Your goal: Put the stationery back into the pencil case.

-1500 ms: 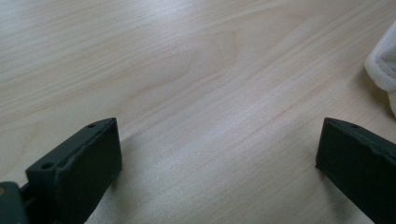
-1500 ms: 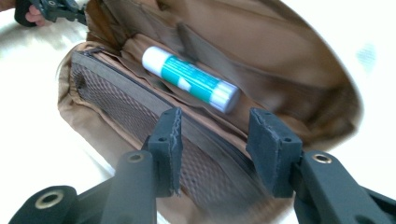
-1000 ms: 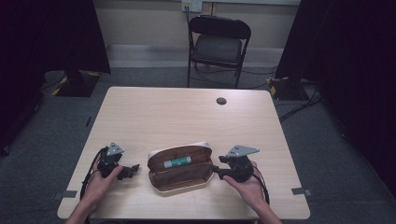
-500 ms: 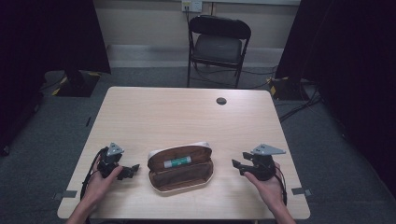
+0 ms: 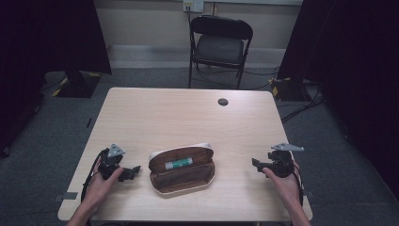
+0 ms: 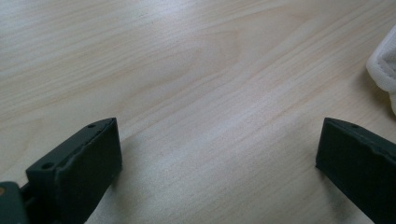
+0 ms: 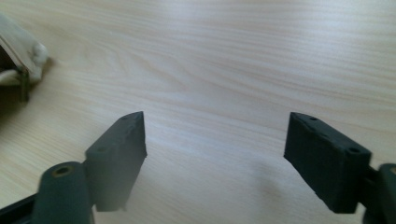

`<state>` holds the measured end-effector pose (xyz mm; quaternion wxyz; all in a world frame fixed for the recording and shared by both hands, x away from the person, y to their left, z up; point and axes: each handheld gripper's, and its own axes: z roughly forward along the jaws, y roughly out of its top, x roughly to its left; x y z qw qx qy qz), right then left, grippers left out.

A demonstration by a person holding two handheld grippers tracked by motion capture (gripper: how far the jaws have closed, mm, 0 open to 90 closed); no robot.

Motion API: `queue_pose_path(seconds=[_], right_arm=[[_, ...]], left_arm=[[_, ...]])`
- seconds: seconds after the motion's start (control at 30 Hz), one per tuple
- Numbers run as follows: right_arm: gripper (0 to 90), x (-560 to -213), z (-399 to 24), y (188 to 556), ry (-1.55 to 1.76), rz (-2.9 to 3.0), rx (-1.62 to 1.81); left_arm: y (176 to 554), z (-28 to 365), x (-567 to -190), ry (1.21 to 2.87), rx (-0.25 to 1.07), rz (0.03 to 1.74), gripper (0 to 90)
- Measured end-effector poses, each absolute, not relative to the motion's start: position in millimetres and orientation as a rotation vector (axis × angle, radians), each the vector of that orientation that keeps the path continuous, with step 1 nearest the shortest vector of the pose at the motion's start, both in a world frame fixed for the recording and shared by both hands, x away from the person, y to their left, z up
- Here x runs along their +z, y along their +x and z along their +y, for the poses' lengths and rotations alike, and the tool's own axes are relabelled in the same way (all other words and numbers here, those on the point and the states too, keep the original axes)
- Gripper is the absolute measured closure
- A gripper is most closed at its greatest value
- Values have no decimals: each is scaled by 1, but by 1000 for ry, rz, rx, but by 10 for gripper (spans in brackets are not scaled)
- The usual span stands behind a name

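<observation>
A brown glasses case [image 5: 182, 169] lies open near the table's front edge, with a green and white tube [image 5: 179, 164] inside it. My left gripper [image 5: 135, 170] rests on the table just left of the case, open, nothing between its jaws. Its own view has the case's white edge [image 6: 384, 70] at the far right. My right gripper [image 5: 255, 163] sits well to the right of the case, pointing toward it. Its jaws have just been opening and stand wide apart over bare wood [image 7: 215, 135]. A corner of the case [image 7: 21, 60] lies at the left of the right gripper view.
The light wooden table [image 5: 188, 117] has a small dark round cap [image 5: 223, 101] near its far edge. A black folding chair [image 5: 219, 47] stands behind the table. Cables lie on the grey floor at the right [image 5: 301, 108].
My right gripper has drawn away from the case's right end toward the table's right side, and its jaws have spread. The left gripper and the case have stayed put.
</observation>
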<state>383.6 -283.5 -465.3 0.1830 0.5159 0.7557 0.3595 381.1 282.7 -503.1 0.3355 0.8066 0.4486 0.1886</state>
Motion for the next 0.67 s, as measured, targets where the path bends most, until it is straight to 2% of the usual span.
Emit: queue_pose_path(seconds=[0.1,0.3,0.67], right_arm=[[161,-475,-293,391,1480,2129,941],[144,-491,-296,396,1489,2151,841],[112,-500,-289,390,1454,2051,880]], left_arm=[[381,283,-503,2104,493,1171,0],[381,283,-503,2104,492,1171,0],[381,283,-503,2104,492,1171,0]])
